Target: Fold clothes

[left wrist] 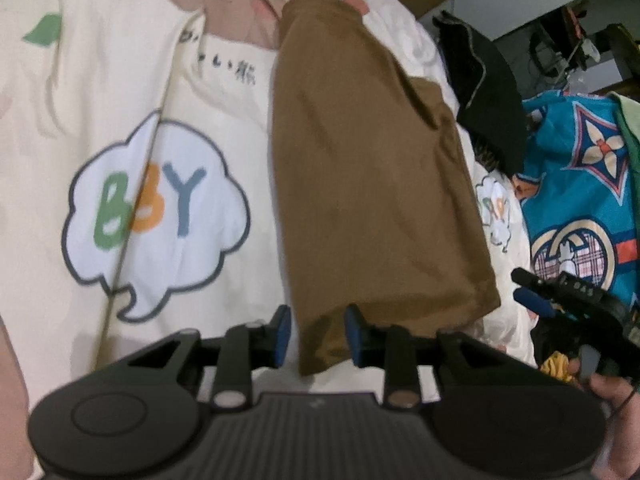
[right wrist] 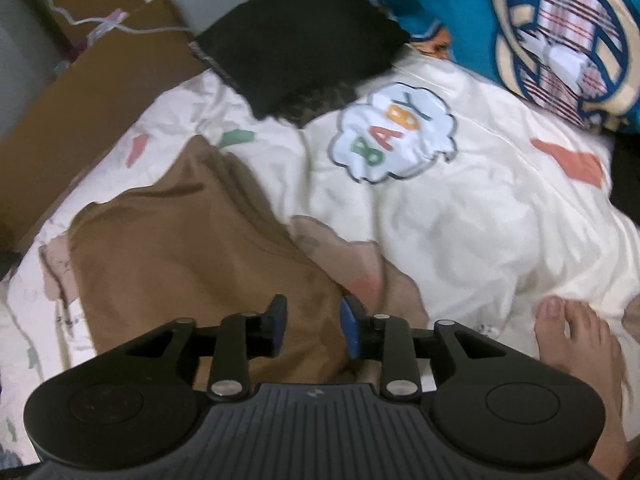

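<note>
A brown garment (left wrist: 372, 184) lies folded into a long strip on the cream bed cover (left wrist: 224, 92). My left gripper (left wrist: 318, 334) hovers over the strip's near corner. Its blue pads stand apart and press on nothing. At the right edge of the left wrist view my right gripper (left wrist: 526, 288) is seen from the side, held in a hand (left wrist: 612, 392). In the right wrist view the brown garment (right wrist: 180, 248) spreads below my right gripper (right wrist: 314, 325), which is open with only cloth far beneath the gap.
The cream cover (right wrist: 460, 220) carries "BABY" cloud prints (right wrist: 392, 136). A black garment (right wrist: 296, 48) and a blue patterned fabric (right wrist: 520, 20) lie beyond the brown one. Cardboard (right wrist: 100, 80) lines the far edge. A bare foot (right wrist: 576, 344) rests on the cover.
</note>
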`<state>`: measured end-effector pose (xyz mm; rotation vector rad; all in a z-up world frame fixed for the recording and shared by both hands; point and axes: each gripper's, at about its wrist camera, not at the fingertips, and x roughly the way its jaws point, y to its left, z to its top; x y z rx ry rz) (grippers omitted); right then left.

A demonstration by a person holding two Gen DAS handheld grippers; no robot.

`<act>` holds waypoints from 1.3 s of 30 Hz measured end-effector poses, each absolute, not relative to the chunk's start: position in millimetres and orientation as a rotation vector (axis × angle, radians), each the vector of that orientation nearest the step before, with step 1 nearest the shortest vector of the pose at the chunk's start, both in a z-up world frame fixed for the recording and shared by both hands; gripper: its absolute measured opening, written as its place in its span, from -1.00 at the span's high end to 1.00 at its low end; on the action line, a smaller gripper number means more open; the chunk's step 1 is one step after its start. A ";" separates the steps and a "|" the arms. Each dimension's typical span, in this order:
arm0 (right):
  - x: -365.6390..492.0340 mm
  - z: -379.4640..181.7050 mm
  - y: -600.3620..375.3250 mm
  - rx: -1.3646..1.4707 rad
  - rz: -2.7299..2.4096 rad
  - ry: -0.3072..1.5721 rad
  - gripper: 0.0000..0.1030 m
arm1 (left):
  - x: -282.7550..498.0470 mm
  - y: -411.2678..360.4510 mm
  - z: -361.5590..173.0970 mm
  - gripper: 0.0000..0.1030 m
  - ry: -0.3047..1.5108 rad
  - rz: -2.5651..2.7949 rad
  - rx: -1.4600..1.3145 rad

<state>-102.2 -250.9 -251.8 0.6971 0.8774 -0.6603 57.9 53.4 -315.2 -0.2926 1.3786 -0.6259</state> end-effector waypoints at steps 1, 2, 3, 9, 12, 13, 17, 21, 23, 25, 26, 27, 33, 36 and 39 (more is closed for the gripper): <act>-97.0 -248.1 -251.0 0.694 -0.634 0.888 0.15 | 59.7 51.3 -313.2 0.41 1.372 -0.627 -0.292; -92.0 -244.2 -251.3 0.694 -0.609 0.898 0.16 | 61.4 46.3 -313.6 0.41 1.370 -0.634 -0.291; -88.3 -240.4 -251.2 0.693 -0.589 0.899 0.15 | 63.1 41.4 -313.9 0.41 1.367 -0.640 -0.289; -68.5 -233.6 -248.4 0.644 -0.513 0.890 0.08 | 62.7 10.9 -328.7 0.49 1.373 -0.681 -0.267; -63.0 -246.1 -246.9 0.617 -0.491 0.906 0.08 | 61.5 6.7 -338.1 0.51 1.381 -0.670 -0.242; -63.1 -252.4 -247.0 0.613 -0.493 0.916 0.08 | 61.8 6.9 -341.8 0.51 1.387 -0.665 -0.247; -68.1 -277.6 -252.5 0.617 -0.535 0.962 0.08 | 64.5 8.9 -355.3 0.54 1.403 -0.655 -0.288; -76.9 -299.4 -261.1 0.629 -0.589 0.995 0.10 | 62.2 13.5 -367.4 0.79 1.391 -0.654 -0.300; -80.1 -307.9 -263.5 0.632 -0.593 1.010 0.10 | 61.1 18.1 -371.5 0.84 1.383 -0.660 -0.316; -81.5 -313.3 -262.7 0.612 -0.587 1.023 0.12 | 60.7 24.2 -372.9 0.91 1.395 -0.661 -0.349; -81.8 -314.3 -262.1 0.603 -0.585 1.027 0.13 | 60.5 27.2 -373.6 0.91 1.401 -0.661 -0.366; -82.1 -315.0 -261.6 0.596 -0.584 1.030 0.13 | 60.3 30.2 -374.3 0.91 1.407 -0.662 -0.382; -79.7 -312.7 -264.4 0.593 -0.576 1.051 0.13 | 51.4 30.8 -368.6 0.88 1.411 -0.728 -0.359; -78.6 -311.0 -264.7 0.590 -0.573 1.059 0.13 | 46.7 26.6 -375.3 0.89 1.434 -0.718 -0.338; -77.3 -306.6 -264.5 0.574 -0.577 1.069 0.12 | 44.0 27.6 -380.3 0.96 1.455 -0.700 -0.350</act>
